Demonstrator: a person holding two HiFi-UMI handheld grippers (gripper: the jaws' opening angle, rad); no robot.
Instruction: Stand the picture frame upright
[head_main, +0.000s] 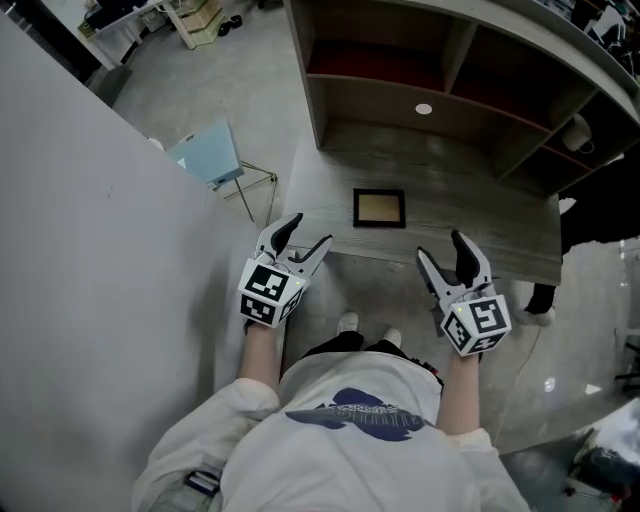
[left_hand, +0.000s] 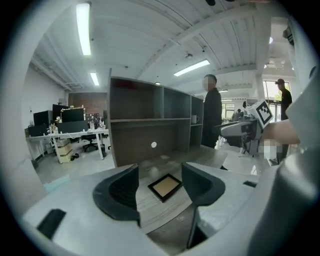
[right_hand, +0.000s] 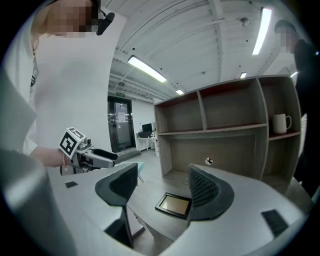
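picture frame (head_main: 379, 208): flat on bench (head_main: 480, 225) | left gripper (head_main: 308, 232): wide, empty, 7 o'clock of frame | right gripper (head_main: 442, 246): wide, empty, 5 o'clock

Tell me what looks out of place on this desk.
The picture frame lies flat, face up, on the desk near its front edge rather than standing. Both the left gripper and the right gripper are open and short of it. Nothing else stands out.
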